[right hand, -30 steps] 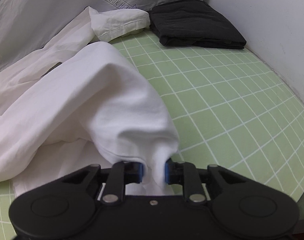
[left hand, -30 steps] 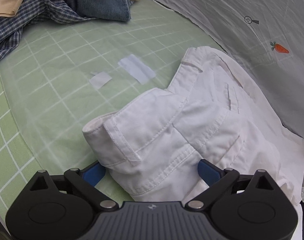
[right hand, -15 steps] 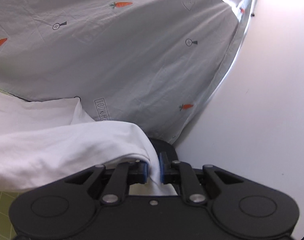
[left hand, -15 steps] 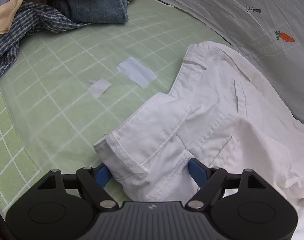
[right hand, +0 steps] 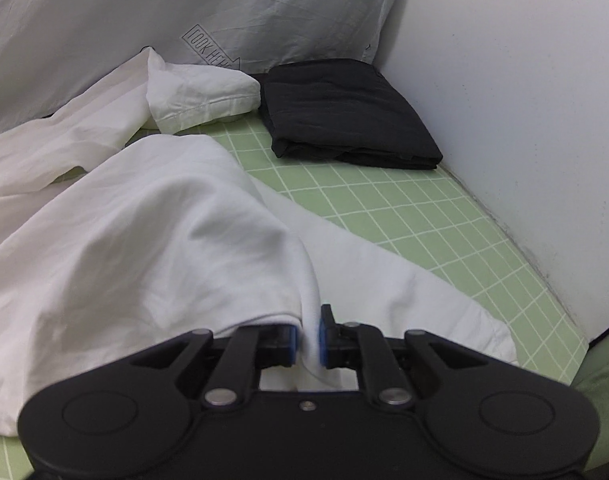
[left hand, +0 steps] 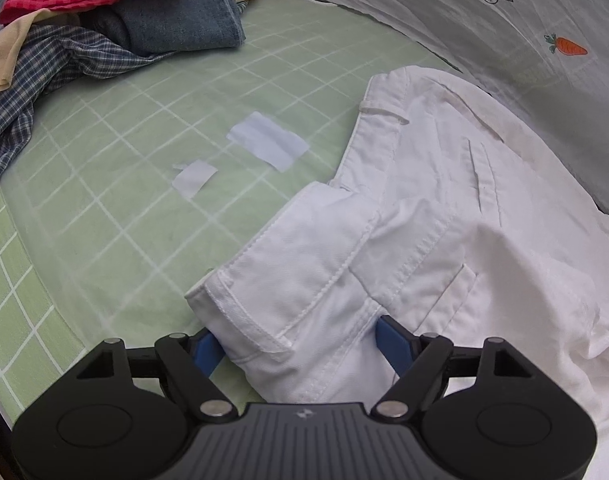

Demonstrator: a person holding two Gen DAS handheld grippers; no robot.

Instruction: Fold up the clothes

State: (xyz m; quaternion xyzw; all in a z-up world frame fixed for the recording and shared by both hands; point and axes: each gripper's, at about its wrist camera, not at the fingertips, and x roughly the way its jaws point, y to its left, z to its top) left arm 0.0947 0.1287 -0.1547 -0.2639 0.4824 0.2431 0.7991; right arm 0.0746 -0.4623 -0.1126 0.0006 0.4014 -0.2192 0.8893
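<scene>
White trousers [left hand: 404, 216] lie on the green checked mat [left hand: 104, 220], waistband toward the left. My left gripper [left hand: 300, 346] is open, its blue fingers [left hand: 392, 342] standing wide on either side of the waistband corner. In the right wrist view, the trousers' white leg fabric [right hand: 144, 248] is draped in a raised fold over the mat [right hand: 444, 232]. My right gripper [right hand: 307, 336] is shut on a pinch of that fabric near the leg end.
A heap of unfolded clothes [left hand: 116, 28], red, denim and plaid, lies at the far left. Two white tape patches [left hand: 264, 146] mark the mat. A folded black garment [right hand: 344, 116] sits by the white wall [right hand: 524, 100]. A grey carrot-print sheet [right hand: 184, 12] hangs behind.
My right gripper swung up toward the sheet, then came back down with the leg fabric still pinched. My left gripper stayed open around the waistband, which settled flatter.
</scene>
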